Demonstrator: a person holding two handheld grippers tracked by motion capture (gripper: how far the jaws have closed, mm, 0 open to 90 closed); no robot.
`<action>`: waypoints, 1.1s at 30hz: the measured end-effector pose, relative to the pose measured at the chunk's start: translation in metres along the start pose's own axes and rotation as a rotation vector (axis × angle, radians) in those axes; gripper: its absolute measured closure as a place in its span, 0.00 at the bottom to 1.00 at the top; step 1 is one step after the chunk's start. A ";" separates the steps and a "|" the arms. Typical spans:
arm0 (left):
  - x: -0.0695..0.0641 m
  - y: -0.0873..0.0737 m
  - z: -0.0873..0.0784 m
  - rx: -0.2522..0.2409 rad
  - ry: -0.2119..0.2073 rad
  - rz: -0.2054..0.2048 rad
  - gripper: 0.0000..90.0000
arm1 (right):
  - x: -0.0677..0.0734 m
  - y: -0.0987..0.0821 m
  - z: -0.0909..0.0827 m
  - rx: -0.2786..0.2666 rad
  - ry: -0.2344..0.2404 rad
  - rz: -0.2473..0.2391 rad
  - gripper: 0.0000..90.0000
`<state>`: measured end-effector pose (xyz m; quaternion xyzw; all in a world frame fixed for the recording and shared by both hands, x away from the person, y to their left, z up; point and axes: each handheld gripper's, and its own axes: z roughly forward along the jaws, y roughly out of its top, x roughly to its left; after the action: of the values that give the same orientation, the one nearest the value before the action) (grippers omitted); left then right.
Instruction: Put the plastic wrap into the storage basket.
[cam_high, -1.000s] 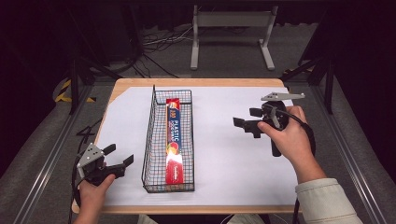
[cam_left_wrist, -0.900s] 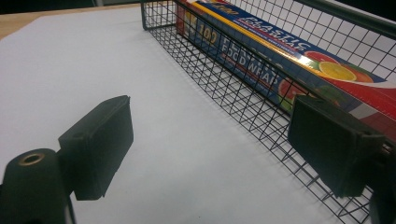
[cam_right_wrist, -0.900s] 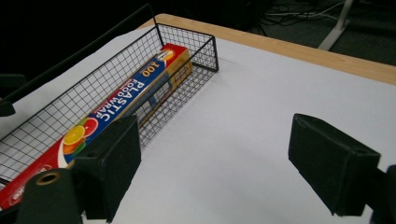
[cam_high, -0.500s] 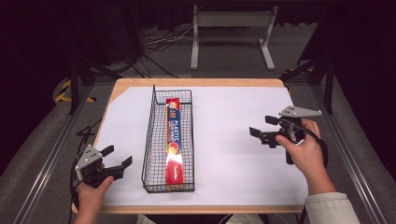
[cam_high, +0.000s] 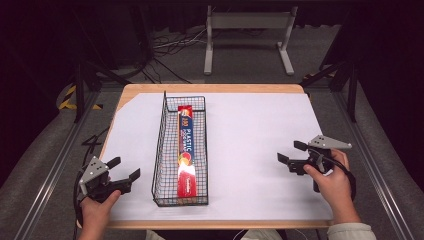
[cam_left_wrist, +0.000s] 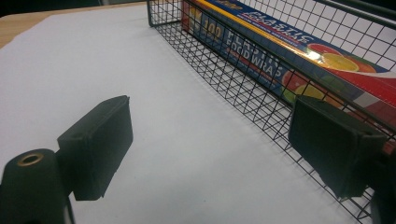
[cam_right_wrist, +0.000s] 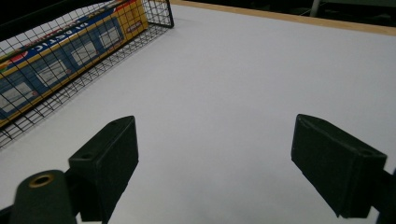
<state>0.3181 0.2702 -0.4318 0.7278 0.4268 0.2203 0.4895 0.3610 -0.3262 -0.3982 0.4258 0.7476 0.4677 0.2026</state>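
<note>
The box of plastic wrap (cam_high: 187, 148) lies flat inside the wire basket (cam_high: 161, 150), a bit left of the middle of the white table (cam_high: 250, 145). Its long side runs from 12 o'clock to 6 o'clock, and its near end points at the person. It looks like the box is already put away and both hands are resting.

The left gripper (cam_high: 121, 171) sits at 8 o'clock from the box, wide open, holding nothing. The right gripper (cam_high: 290, 152) waits at 3 o'clock; its jaws have just been opening, with nothing between them. Any next grab should come straight down over the basket.
</note>
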 end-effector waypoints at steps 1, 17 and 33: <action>0.000 0.000 0.001 0.005 0.000 0.003 0.16 | 0.000 -0.003 0.001 -0.004 -0.004 0.001 0.17; 0.000 0.001 0.003 0.001 -0.009 0.006 0.16 | 0.006 -0.040 0.011 0.016 -0.066 -0.022 0.17; 0.000 0.001 0.006 0.007 -0.015 0.007 0.16 | 0.011 -0.045 0.010 0.004 -0.081 -0.054 0.15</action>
<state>0.3233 0.2669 -0.4334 0.7327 0.4214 0.2152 0.4892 0.3415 -0.3208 -0.4416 0.4244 0.7510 0.4427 0.2446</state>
